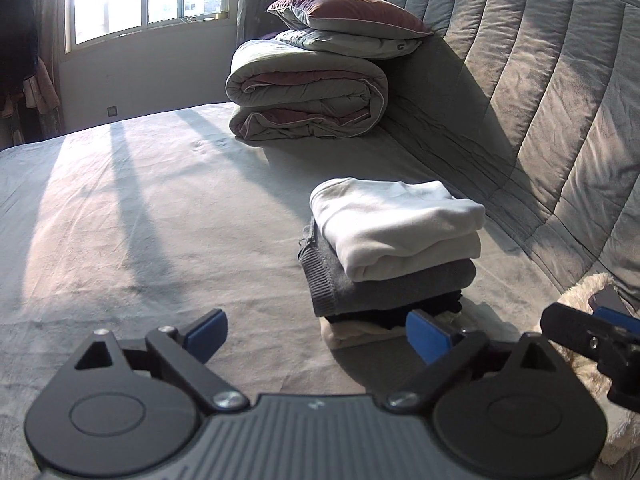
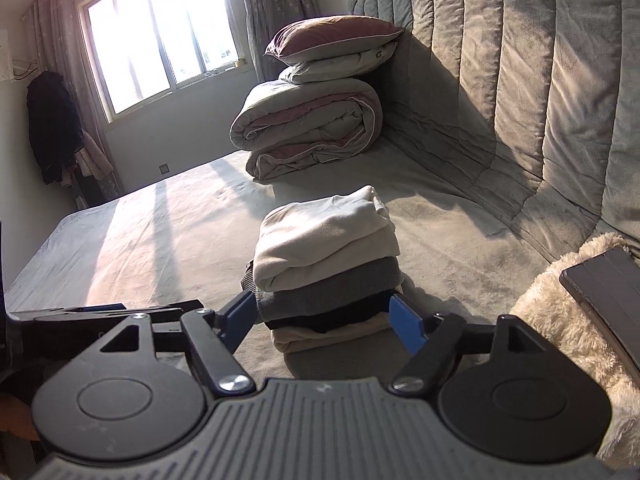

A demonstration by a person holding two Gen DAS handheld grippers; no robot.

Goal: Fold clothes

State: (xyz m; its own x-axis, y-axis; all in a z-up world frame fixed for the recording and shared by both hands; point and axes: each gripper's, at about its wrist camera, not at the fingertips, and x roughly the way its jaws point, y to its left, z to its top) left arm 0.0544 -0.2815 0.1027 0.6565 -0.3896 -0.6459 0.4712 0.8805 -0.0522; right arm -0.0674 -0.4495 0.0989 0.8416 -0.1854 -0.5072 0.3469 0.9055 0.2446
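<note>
While both grippers hang low over the bed (image 1: 140, 208), the stack of folded clothes (image 1: 394, 248) sits just ahead of them on the grey sheet, and I take that stack as my landmark. It has a white garment (image 2: 326, 236) on top, a grey knit (image 2: 332, 288) under it, a dark layer below that and a cream piece (image 2: 320, 338) at the bottom, lying on the sheet.

My left gripper (image 1: 316, 334) is spread wide and grips nothing. Its left pad stands well to the left of the stack over bare sheet, while its right pad sits close in front of the stack's lower near corner — I cannot tell whether it touches the cloth. So the stack lies ahead and to the right of this gripper's centre, not squarely between the jaws.

My right gripper (image 2: 324, 320) is also spread, and here the stack lies between the two blue pads: one pad sits at the left side of the grey and dark layers, the other at their right side. Each pad looks very close to the fabric, but the jaws are not clamped and I cannot tell whether they make contact.

Beyond the stack, a rolled duvet (image 2: 308, 128) with two pillows (image 2: 332, 46) on top rests against the padded headboard (image 2: 520, 80). To the right of the stack lies a fluffy cream blanket (image 2: 560, 320) with a dark flat tablet-like thing (image 2: 604, 300) on it. Behind the duvet — at the wall — is a bright window (image 2: 160, 28).
</note>
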